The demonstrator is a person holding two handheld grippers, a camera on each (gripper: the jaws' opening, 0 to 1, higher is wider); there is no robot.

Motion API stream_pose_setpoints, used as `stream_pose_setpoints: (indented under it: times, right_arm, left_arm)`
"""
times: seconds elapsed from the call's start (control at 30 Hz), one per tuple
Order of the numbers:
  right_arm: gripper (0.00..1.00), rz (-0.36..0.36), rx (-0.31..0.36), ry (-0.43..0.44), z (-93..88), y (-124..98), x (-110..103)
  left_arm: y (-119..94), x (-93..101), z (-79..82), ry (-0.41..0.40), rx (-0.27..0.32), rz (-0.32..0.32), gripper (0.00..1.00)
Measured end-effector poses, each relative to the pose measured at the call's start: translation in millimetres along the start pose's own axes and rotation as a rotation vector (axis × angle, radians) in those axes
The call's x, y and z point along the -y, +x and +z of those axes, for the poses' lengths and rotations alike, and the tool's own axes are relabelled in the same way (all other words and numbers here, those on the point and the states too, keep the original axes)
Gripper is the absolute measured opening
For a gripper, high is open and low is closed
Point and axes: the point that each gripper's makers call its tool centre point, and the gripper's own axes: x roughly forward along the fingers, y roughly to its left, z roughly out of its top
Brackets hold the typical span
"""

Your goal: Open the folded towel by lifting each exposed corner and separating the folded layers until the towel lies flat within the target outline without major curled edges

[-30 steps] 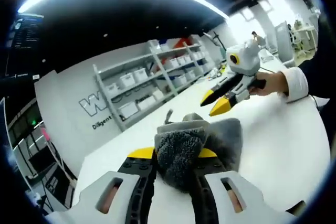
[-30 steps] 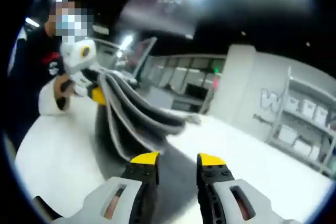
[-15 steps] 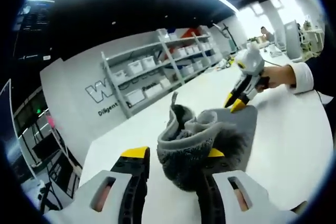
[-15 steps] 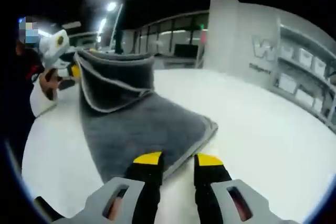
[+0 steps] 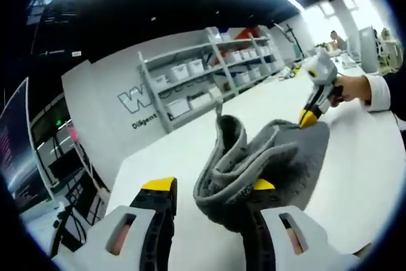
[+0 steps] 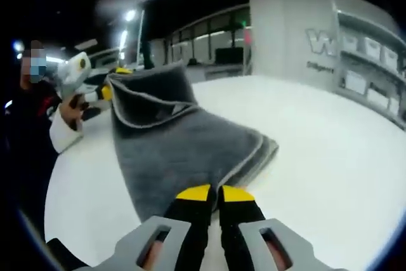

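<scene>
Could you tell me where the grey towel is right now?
The towel lies on the white table, its near edge at the right tongs in the right gripper view, its far end lifted at the left tongs.

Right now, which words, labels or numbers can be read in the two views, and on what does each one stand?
"W": big white letter on the grey wall left of the shelves; the rest of the word is hidden.
"Diligent": small dark line under it, as far as I can read; what follows is hidden.
"W": the same wall sign in the right gripper view; the line beneath is too blurred.
Labels on the shelf bins: too small to read.
</scene>
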Motion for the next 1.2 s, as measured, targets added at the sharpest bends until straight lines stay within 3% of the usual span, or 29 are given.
stream_pose_setpoints:
  times: [0.3, 0.63, 0.97, 1.13, 1.2]
  right_arm:
    - [0.00, 0.032, -0.018, 0.019, 1.9, -5.6, -2.8]
    - [0.00, 0.046, -0.027, 0.016, 2.6, -6.2, 2.6]
    - [0.00, 0.051, -0.018, -0.003, 4.0, -6.3, 7.3]
    - [0.00, 0.055, -0.018, -0.001, 4.0, -6.6, 7.8]
    - [0.00, 0.060, -0.021, 0.002, 3.5, -6.6, 7.8]
  left_arm:
    - [2.5, -5.7, -16.3, -0.023, -0.079, 0.005, 0.25]
    - [1.6, -12.9, -34.1, -0.054, -0.149, 0.018, 0.24]
    - [1.2, -12.8, -38.7, -0.085, -0.156, 0.017, 0.16]
    - [1.1, -9.3, -60.2, -0.151, -0.249, 0.004, 0.16]
    - [1.2, -8.7, -63.2, -0.153, -0.260, 0.001, 0.16]
